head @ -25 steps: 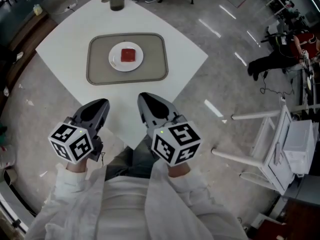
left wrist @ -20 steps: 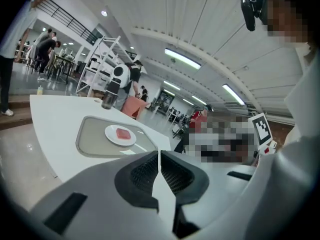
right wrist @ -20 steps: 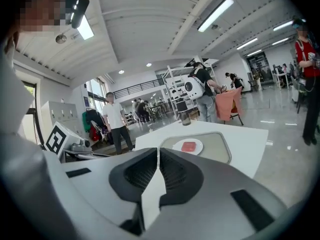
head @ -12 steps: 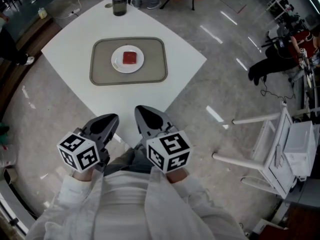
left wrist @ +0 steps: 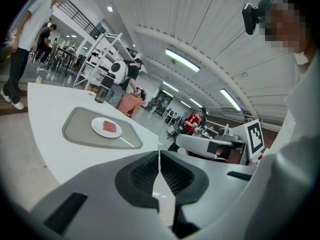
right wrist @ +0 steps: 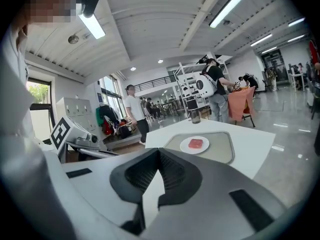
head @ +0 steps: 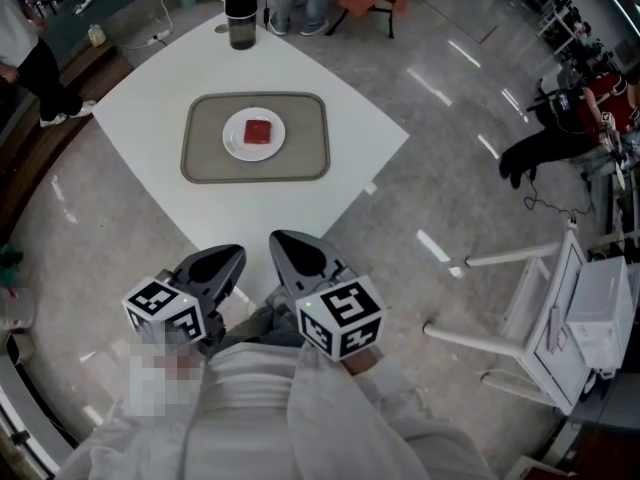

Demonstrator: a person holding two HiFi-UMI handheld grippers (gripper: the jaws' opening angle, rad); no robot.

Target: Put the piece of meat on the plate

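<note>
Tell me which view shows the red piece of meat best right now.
The head view: it looks steeply down on the square red piece of meat, lying centred on the round white plate on the grey tray. Both gripper views catch it from a low slant, small and far off.
</note>
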